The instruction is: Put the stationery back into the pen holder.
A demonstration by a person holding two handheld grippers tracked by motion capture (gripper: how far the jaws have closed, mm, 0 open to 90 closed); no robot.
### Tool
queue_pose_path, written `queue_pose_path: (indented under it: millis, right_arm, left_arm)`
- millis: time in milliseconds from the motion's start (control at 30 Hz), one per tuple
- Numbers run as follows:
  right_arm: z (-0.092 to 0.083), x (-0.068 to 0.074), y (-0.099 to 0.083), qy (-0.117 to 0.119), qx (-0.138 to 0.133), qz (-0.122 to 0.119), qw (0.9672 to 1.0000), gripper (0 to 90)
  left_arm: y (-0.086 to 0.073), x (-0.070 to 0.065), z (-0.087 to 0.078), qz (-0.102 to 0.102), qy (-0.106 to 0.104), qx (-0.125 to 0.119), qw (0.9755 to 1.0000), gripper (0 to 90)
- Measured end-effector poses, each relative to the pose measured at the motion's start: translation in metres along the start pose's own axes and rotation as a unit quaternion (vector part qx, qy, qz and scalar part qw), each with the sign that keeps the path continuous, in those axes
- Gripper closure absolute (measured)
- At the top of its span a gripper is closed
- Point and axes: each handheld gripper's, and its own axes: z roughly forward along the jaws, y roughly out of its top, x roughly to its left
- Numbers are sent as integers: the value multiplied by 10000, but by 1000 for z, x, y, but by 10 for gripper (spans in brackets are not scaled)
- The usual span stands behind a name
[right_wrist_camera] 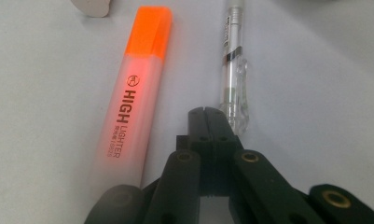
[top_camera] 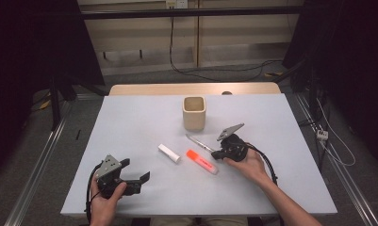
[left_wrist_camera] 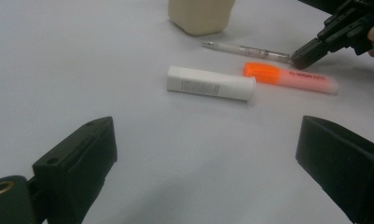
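Highlighter [top_camera: 202, 161]: lies flat — orange cap toward far-left
Pen [top_camera: 200, 142]: parallel, just beyond
Right gripper [top_camera: 217, 154]: jaws closed, empty
Left gripper [top_camera: 135, 170]: jaws wide apart, empty

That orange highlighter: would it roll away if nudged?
Probably not far: the highlighter looks flat-sided, lying flat on the table. Its smooth plastic might slip in jaws. It seems stiff and light.

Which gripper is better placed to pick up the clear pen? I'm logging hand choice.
Right. The right gripper sits shut by the clear pen; the left gripper is open, far back near the table edge.
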Motion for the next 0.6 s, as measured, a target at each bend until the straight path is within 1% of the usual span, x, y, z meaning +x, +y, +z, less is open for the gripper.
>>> queue_pose_path:
  millis: [100, 167, 400, 433, 500, 533, 600]
  right_arm:
    - [0, -2, -1, 33, -39, 36, 10000, 900]
    - [0, -1, -1, 8, -28, 39, 10000, 900]
    - [0, -2, -1, 15, -71, 50, 10000, 900]
    - [0, -2, -1, 15, -71, 56, 10000, 900]
    - [0, -1, -1, 19, -77, 71, 9999, 900]
    - [0, -1, -1, 39, -80, 80, 9999, 900]
    - [-4, -1, -1, 172, -218, 84, 9996, 900]
  left_arm:
    - [0, -1, 0, 34, -16, 13, 10000, 51]
    - [0, -2, 0, 51, -22, 25, 10000, 51]
    - [1, -1, 1, 33, -29, 1, 10000, 50]
    - [1, -2, 2, -6, -33, 2, 10000, 50]
    - [1, -2, 2, 28, -42, 25, 10000, 50]
    - [1, -2, 2, 31, -46, 15, 10000, 50]
    - [1, -2, 1, 49, -40, 9, 10000, 50]
